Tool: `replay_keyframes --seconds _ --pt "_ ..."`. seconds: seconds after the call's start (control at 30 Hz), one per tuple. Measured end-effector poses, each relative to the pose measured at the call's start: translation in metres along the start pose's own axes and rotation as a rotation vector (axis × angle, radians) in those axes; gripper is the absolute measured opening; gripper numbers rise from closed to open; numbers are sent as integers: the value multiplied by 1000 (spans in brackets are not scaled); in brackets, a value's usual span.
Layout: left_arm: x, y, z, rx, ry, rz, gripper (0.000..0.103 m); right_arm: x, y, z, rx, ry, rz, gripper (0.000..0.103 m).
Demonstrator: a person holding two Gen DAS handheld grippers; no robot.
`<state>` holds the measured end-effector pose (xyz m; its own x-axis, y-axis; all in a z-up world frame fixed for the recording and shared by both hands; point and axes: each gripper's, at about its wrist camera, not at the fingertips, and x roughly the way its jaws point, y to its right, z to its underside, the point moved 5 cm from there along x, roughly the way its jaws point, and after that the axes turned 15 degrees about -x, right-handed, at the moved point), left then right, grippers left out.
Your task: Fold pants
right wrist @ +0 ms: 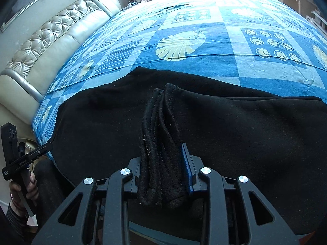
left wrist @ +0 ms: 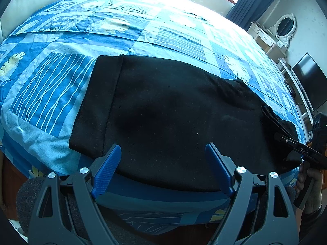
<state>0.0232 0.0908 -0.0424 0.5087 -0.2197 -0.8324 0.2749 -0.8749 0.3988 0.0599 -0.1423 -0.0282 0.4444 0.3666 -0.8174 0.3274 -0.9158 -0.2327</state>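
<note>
1. In the left of the left wrist view, the bed has bare blue sheet beyond the end of the black pants. That end is a flat stitched band and needs no work.
2. The pants lie flat across the near edge of the bed, filling the middle of both views. The near edge of the bed runs just under the cloth, so any pull towards the bottom of the frame risks dragging it off.
3. The left claw hangs released, jaws wide, over the near part of the pants and grasping nothing. I judge it well placed to pin the lower layer if needed.
4. The right claw has a bunch of stitched edges between its jaws, lying on top of the pants. The cloth lies against the visible blue pad. The other pad is hidden, so I cannot tell whether the cloth is squeezed or loose.
5. The step looks like laying this end down. To do it well, line up its edges with the layer beneath, then smooth the ridges.
6. At far right of the left wrist view, a hand holds the right tool. Open sheet lies above the pants.
</note>
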Motion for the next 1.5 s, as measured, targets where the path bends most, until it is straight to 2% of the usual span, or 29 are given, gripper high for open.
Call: replay_keyframes --seconds 0.17,0.2,0.3,0.43,0.5,0.57,0.67,0.77,0.87,0.93,1.07,1.13,1.17,1.2,1.27,1.4,1.5 --pt "1 0 1 -3 -4 -2 84 11 -20 1 18 -13 -118 35" --pt "2 0 1 -3 -4 -2 84 13 -23 1 14 -13 -120 40" --pt "2 0 1 0 -6 -3 84 16 -30 0 10 -12 -148 43" --pt "3 0 2 7 -11 -2 84 13 -40 -4 10 -3 -251 46" --pt "3 0 2 10 -11 -1 84 -2 -38 -8 19 36 -302 46" --pt "2 0 2 9 -8 3 84 -31 -23 -15 30 122 -325 46" --pt "1 -1 0 -3 -5 8 84 -82 33 -20 92 250 -236 49" --pt "3 -3 0 -18 -11 13 84 -124 119 -3 262 359 -109 57" --pt "4 -3 0 -18 -13 12 84 -124 193 29 458 359 -82 57" --pt "4 -2 0 -13 -12 8 84 -105 222 49 566 325 -144 57" --pt "4 -1 1 -15 -12 5 84 -69 233 68 672 308 -255 56" --pt "4 -2 1 -18 -12 5 84 -57 225 68 665 311 -269 45" --pt "5 -2 1 -18 -13 4 84 -52 221 67 650 290 -237 34" --pt "6 -2 1 -18 -14 2 84 -47 217 66 626 264 -200 29" --pt "8 -3 2 -14 -16 -3 84 -44 213 65 611 258 -169 26" --pt "11 0 5 14 -14 -15 85 -44 211 65 607 259 -175 25" --pt "8 0 4 21 -10 -13 85 -52 213 67 620 281 -220 33"
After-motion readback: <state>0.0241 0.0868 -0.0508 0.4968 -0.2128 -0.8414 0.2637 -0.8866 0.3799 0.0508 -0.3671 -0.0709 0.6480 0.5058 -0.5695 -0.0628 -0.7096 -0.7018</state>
